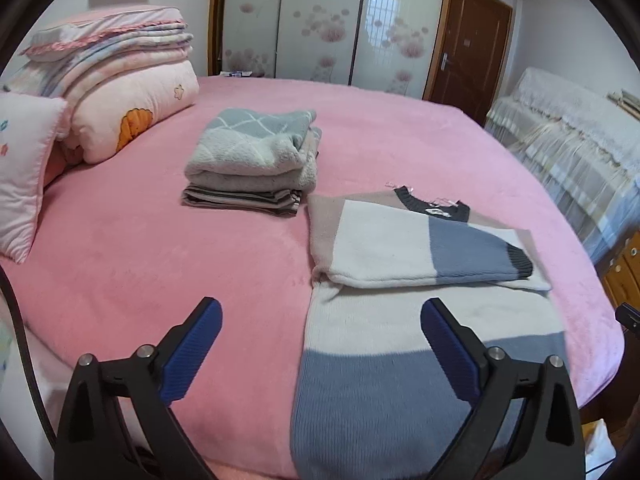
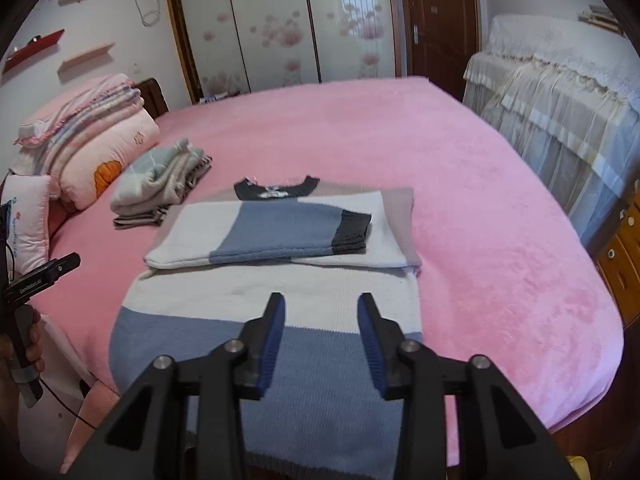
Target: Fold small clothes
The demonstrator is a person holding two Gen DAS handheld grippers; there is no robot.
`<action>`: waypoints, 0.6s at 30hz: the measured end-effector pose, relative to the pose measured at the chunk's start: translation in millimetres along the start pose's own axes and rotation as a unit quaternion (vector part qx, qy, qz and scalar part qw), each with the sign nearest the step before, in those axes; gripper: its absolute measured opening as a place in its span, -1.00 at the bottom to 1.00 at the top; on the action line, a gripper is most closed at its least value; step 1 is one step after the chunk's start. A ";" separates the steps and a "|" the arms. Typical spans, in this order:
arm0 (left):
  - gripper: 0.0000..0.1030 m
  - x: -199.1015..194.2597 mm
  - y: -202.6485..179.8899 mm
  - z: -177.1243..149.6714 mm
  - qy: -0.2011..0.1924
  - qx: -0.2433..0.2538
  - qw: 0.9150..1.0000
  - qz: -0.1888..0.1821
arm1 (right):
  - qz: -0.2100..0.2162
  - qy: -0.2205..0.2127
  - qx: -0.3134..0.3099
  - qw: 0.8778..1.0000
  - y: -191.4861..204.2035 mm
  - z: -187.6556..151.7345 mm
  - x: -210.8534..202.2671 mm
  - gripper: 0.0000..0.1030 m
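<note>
A small knit sweater [image 1: 400,344] in white, blue, beige and dark grey lies flat on the pink bed, both sleeves folded across its chest; it also shows in the right wrist view [image 2: 280,292]. My left gripper [image 1: 320,312] is open and empty, hovering above the sweater's lower left edge. My right gripper [image 2: 322,304] is open and empty, above the sweater's lower middle. A stack of folded clothes [image 1: 252,160] sits further back left; it also shows in the right wrist view [image 2: 160,184].
The pink bed cover [image 1: 160,260] spreads wide. Folded quilts [image 1: 120,80] and a pillow [image 1: 24,168] lie at the left. A covered sofa [image 1: 568,148] stands right. The left gripper's handle [image 2: 40,276] shows at the right view's left edge.
</note>
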State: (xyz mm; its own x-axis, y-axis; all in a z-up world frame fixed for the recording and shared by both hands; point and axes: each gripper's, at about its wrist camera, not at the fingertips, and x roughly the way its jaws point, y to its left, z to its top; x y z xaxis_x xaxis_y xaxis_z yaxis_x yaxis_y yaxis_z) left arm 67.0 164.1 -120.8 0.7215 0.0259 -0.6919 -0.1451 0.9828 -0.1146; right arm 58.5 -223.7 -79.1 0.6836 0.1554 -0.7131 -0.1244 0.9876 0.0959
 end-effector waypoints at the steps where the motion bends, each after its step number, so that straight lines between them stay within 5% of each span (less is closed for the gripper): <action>1: 0.94 -6.6 2.2 -4.9 -0.003 -0.003 1.000 -0.002 | 0.001 -0.002 -0.002 1.000 1.4 -2.6 -5.7 -0.21; 12: 0.94 -5.6 23.6 -80.7 0.028 -0.018 0.999 -0.038 | -0.002 0.010 -0.006 1.000 -8.6 -60.3 -20.8 -0.21; 18: 0.94 20.4 24.9 -119.0 0.085 -0.017 0.996 -0.029 | 0.004 0.046 0.028 0.999 -26.6 -99.7 1.4 -0.21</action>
State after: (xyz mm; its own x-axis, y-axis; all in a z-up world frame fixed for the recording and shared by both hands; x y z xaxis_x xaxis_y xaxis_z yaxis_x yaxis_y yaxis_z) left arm -2.5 167.4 -222.7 0.6054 -0.0644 -0.7933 -0.1319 0.9748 -0.1798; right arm -8.9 -252.0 -151.9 0.6135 0.1635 -0.7726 -0.0872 0.9864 0.1396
